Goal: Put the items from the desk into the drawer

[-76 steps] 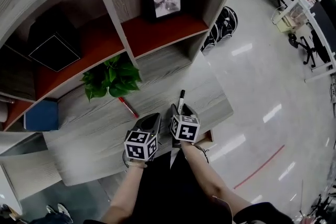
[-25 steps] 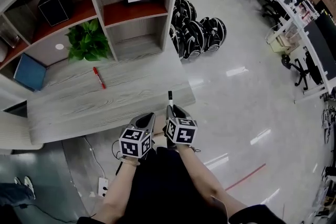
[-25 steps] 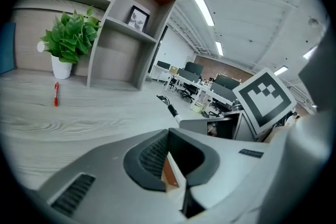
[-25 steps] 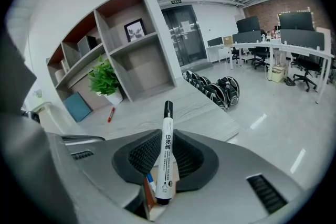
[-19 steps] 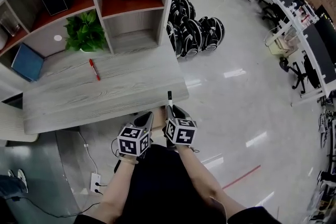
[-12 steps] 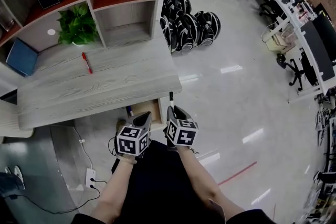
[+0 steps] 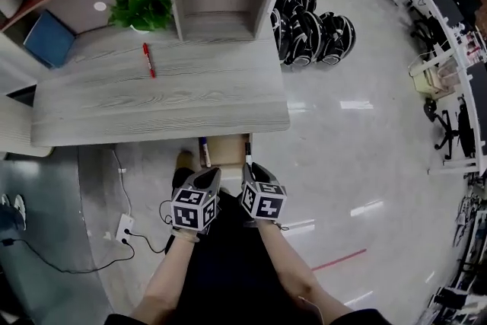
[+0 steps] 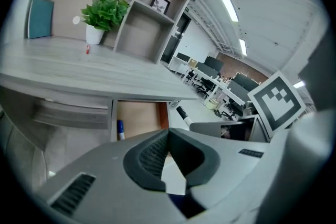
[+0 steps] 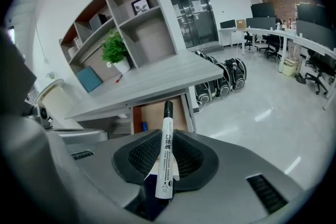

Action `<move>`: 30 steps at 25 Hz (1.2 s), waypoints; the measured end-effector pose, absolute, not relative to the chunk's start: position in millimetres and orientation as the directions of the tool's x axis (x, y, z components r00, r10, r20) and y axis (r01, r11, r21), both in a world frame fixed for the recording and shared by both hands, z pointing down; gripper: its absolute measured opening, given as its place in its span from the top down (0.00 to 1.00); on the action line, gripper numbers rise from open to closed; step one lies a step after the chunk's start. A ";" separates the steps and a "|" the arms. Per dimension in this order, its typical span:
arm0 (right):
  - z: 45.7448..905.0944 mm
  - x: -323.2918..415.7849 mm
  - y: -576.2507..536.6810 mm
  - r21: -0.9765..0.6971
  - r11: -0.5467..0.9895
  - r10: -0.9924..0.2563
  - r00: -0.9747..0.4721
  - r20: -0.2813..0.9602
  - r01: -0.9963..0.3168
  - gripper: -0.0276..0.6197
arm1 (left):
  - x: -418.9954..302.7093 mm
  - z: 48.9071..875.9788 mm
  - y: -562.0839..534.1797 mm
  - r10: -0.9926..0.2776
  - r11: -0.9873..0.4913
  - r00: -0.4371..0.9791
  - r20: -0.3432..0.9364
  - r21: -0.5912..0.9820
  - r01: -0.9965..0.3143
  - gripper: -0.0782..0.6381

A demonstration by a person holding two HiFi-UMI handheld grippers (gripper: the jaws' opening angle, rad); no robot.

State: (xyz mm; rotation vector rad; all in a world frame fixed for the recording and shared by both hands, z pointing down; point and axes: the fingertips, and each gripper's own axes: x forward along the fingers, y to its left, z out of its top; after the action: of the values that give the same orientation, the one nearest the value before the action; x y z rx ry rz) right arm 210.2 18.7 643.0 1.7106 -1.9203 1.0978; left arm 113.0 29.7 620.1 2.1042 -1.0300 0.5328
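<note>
My right gripper (image 7: pixel 249 167) (image 9: pixel 167 136) is shut on a white marker with a black cap (image 7: pixel 247 151) (image 9: pixel 166 155), which sticks out forward past the pads. It hovers just in front of the open wooden drawer (image 7: pixel 227 149) (image 9: pixel 158 112) under the grey desk (image 7: pixel 160 99). A blue marker (image 7: pixel 204 152) (image 8: pixel 120 130) lies in the drawer's left side. A red marker (image 7: pixel 148 59) (image 8: pixel 87 49) lies on the desk near the plant. My left gripper (image 7: pixel 208 179) (image 8: pixel 168 134) is beside the right one, pad tips together, nothing held.
A potted plant (image 7: pixel 144 0) and a blue book (image 7: pixel 49 38) stand at the back of the desk under the shelves. Black bags (image 7: pixel 316 27) are piled on the floor to the desk's right. A power strip with cables (image 7: pixel 122 228) lies on the floor at left.
Both grippers have sunk from desk height to in front of the drawer. The open drawer with the blue marker has come into view. The right gripper kept hold of the marker.
</note>
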 end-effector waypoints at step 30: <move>714.6 129.1 -57.3 -0.194 0.228 -0.586 -0.294 0.755 -0.954 0.74 | 22.5 655.5 19.4 -0.573 -0.236 0.471 0.671 0.415 -0.879 0.86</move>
State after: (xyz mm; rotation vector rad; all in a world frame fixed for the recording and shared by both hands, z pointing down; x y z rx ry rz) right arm 129.1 -57.3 714.6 1.4109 -1.9671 0.8899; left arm 22.5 19.4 655.5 1.9326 -1.2086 0.4919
